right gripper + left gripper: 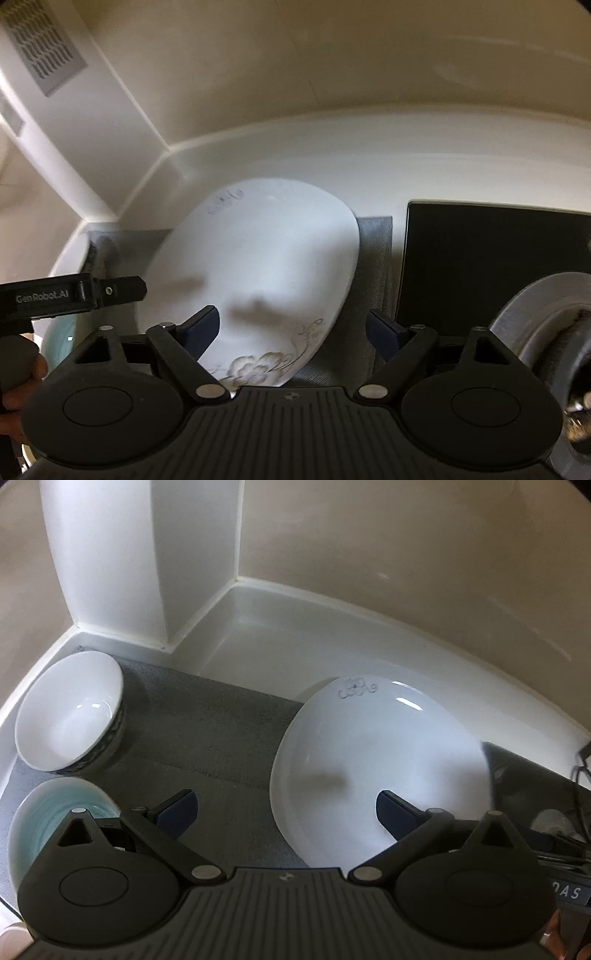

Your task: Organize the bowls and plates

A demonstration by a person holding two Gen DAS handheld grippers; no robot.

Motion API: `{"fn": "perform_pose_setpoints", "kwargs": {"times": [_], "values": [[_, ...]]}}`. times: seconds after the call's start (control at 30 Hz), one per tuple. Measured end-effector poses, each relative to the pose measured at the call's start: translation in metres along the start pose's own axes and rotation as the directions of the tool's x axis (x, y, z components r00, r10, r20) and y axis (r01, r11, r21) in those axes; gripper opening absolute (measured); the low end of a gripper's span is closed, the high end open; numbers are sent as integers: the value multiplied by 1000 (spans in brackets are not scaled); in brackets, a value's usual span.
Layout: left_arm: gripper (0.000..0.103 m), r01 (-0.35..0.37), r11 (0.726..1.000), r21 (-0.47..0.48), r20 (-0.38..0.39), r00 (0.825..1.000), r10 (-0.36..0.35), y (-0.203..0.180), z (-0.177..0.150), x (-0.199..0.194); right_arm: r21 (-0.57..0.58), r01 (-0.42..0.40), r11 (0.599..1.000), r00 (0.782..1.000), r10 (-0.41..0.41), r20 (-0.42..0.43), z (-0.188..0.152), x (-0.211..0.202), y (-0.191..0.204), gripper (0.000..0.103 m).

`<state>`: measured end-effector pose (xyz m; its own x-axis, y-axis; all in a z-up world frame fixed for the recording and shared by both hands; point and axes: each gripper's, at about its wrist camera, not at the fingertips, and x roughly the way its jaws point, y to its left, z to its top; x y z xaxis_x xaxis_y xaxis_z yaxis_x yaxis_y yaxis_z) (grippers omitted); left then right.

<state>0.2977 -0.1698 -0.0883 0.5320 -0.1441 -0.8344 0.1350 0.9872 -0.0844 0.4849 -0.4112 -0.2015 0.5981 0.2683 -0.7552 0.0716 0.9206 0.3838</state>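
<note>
On the grey mat (221,731) in the counter corner, the big white plate (369,760) lies flat, a white bowl (70,709) tipped on its side at the wall and a teal bowl (55,812) nearer in. Left gripper (286,812) and right gripper (291,328) both hang over the plate, jaws wide, nothing held. Risks as I read them: both tools converging on one plate could clash, since the left one already shows in the right view; a flat plate gives the fingers (201,326) little rim to bite, so it may skid off the mat toward the black cooktop (491,266) and the steel pot (535,317). Frames are blurred, so contact is hard to judge.
</note>
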Motion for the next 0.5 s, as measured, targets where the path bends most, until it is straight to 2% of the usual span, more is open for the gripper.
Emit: {"fn": "perform_pose_setpoints", "kwargs": {"times": [0.1, 0.17, 0.2, 0.27, 0.4, 0.5], "values": [[103, 1, 1000, -5, -14, 1000, -1, 0, 2, 9, -6, 12, 1000, 1000, -12, -21, 4, 13, -1, 82], [103, 2, 1000, -9, -18, 1000, -2, 1, 3, 14, -29, 12, 999, 999, -13, -29, 7, 20, 1, 73], [103, 1, 1000, -11, -21, 1000, -1, 2, 4, 16, -44, 14, 999, 999, -15, -33, 10, 24, 1, 64], [103, -2, 1000, -19, -25, 1000, 2, 4, 5, 19, -81, 36, 996, 998, -40, -41, 14, 32, 5, 61], [103, -8, 999, -40, -35, 999, 7, 10, 7, 25, -138, 71, 988, 997, -76, -31, 23, 48, 6, 46], [103, -13, 999, -47, -45, 999, 11, 12, 8, 31, -156, 70, 985, 997, -74, -21, 34, 58, 5, 43]]}}
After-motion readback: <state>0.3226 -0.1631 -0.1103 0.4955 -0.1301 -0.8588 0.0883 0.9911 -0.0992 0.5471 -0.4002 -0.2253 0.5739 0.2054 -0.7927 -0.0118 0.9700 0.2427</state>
